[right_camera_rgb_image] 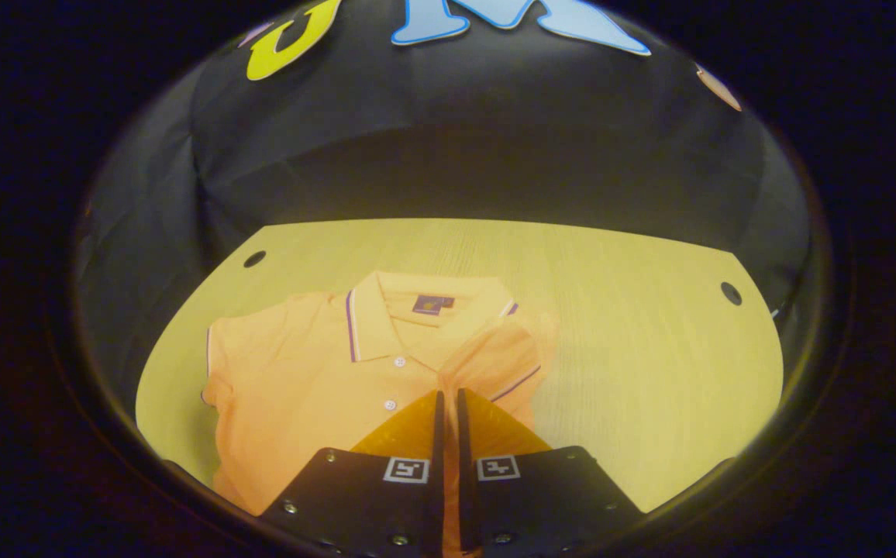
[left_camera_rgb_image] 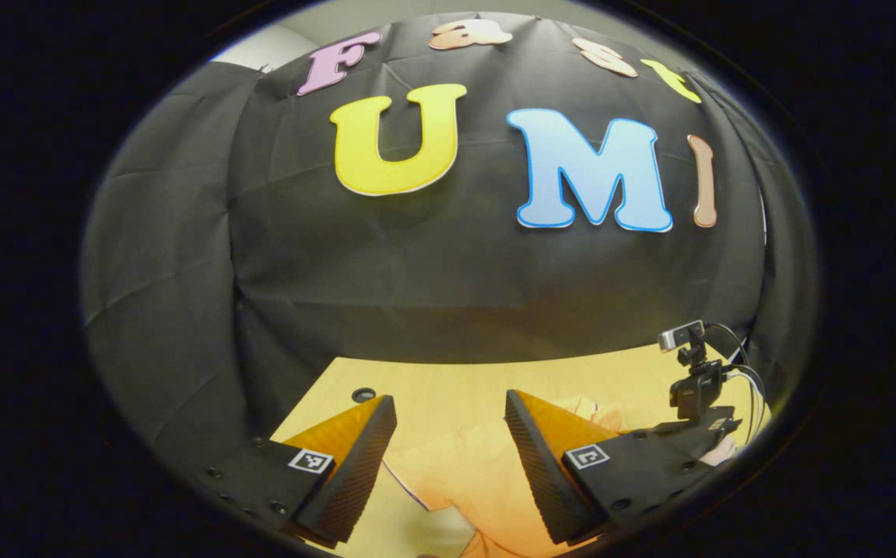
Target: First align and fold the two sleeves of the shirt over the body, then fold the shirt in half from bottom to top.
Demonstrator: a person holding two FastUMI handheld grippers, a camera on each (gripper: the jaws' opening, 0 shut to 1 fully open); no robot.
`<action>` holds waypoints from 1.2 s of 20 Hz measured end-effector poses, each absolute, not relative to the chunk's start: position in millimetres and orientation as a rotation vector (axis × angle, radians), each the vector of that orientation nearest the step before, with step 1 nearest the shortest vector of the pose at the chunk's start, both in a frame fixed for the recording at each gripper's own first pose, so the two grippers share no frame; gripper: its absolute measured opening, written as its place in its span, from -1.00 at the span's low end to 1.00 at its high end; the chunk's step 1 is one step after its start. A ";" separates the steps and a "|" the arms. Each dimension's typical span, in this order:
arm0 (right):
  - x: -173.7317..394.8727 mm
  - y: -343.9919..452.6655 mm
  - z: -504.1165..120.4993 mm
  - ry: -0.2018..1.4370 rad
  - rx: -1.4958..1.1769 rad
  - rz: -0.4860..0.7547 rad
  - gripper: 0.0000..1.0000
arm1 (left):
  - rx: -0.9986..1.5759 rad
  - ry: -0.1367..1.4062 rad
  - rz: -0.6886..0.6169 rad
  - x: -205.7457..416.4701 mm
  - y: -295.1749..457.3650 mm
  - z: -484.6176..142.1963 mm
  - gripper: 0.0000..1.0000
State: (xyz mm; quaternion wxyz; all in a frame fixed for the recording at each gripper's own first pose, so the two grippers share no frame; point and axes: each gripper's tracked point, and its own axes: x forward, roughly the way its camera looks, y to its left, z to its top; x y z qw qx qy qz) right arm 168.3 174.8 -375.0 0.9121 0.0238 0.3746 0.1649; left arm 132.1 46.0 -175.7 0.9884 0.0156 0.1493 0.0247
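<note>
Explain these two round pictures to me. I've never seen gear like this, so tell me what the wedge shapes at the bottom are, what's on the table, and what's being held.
Each picture comes from a camera riding on a hand-held pair of tongs, looking out along its two fingers; those are the wedges.

In the left gripper view, the left tongs stand open above the table, holding nothing. A small camera on a stand sits at the table's right edge.

In the right gripper view, the right tongs are nearly closed, apparently pinching cloth of the shirt, though I cannot confirm the grip. The polo shirt lies front-up, collar away from the camera. One sleeve is already folded over the body; the other sleeve lies spread out.
</note>
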 end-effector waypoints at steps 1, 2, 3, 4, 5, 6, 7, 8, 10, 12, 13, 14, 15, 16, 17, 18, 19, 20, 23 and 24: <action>166.8 176.3 -379.8 0.782 0.042 0.341 -0.83 | 0.028 0.302 0.055 131.9 49.1 -176.5 0.87; 166.6 176.3 -382.6 0.791 0.035 0.340 -0.84 | 0.027 0.304 0.059 131.2 52.6 -178.0 0.87; 165.0 176.9 -386.3 0.802 0.030 0.340 -0.84 | 0.027 0.305 0.062 131.0 55.3 -179.1 0.87; 164.7 178.0 -388.4 0.814 0.027 0.344 -0.84 | 0.027 0.307 0.065 132.7 57.3 -180.3 0.87; 160.9 178.2 -393.1 0.830 0.024 0.347 -0.81 | 0.026 0.310 0.067 132.9 59.9 -182.1 0.86; 158.2 182.4 -398.0 0.847 0.028 0.362 -0.77 | 0.024 0.313 0.069 134.1 61.7 -184.4 0.87; 158.1 183.7 -396.4 0.843 0.029 0.364 -0.72 | 0.022 0.318 0.070 135.6 63.8 -187.7 0.87; 162.1 182.7 -399.0 0.834 0.021 0.356 -0.62 | 0.021 0.320 0.071 136.4 65.7 -191.4 0.87; 161.9 181.6 -396.7 0.827 0.014 0.347 -0.34 | 0.020 0.329 0.071 140.3 68.0 -199.1 0.87; 165.3 176.0 -383.9 0.792 0.002 0.332 -0.36 | 0.026 0.341 0.069 144.1 70.6 -210.9 0.89; 166.9 174.3 -376.3 0.775 0.006 0.327 -0.43 | 0.031 0.350 0.069 146.3 71.6 -218.0 0.86; 166.7 173.0 -370.5 0.763 0.014 0.324 -0.37 | 0.033 0.357 0.069 149.0 72.9 -225.7 0.87; 166.9 170.5 -363.1 0.755 0.024 0.319 -0.37 | 0.033 0.365 0.069 152.4 74.0 -232.9 0.87; 166.3 166.9 -356.7 0.746 0.033 0.314 -0.37 | 0.032 0.374 0.070 154.7 75.9 -242.0 0.89; 165.1 162.3 -349.1 0.738 0.038 0.308 -0.36 | 0.031 0.387 0.073 156.7 78.1 -251.1 0.89; 163.4 158.6 -341.9 0.732 0.044 0.303 -0.36 | 0.026 0.399 0.077 159.4 79.2 -263.1 0.89; 162.2 155.1 -334.5 0.725 0.049 0.297 -0.36 | 0.021 0.412 0.083 161.8 81.1 -273.4 0.87; 160.1 151.2 -328.9 0.719 0.053 0.293 -0.37 | 0.015 0.428 0.088 163.5 84.0 -285.7 0.84; 152.6 140.5 -310.5 0.701 0.054 0.283 -0.37 | -0.003 0.481 0.108 169.2 93.2 -320.9 0.89; 149.0 137.9 -305.8 0.698 0.051 0.280 -0.36 | -0.011 0.496 0.113 168.3 96.8 -331.0 0.89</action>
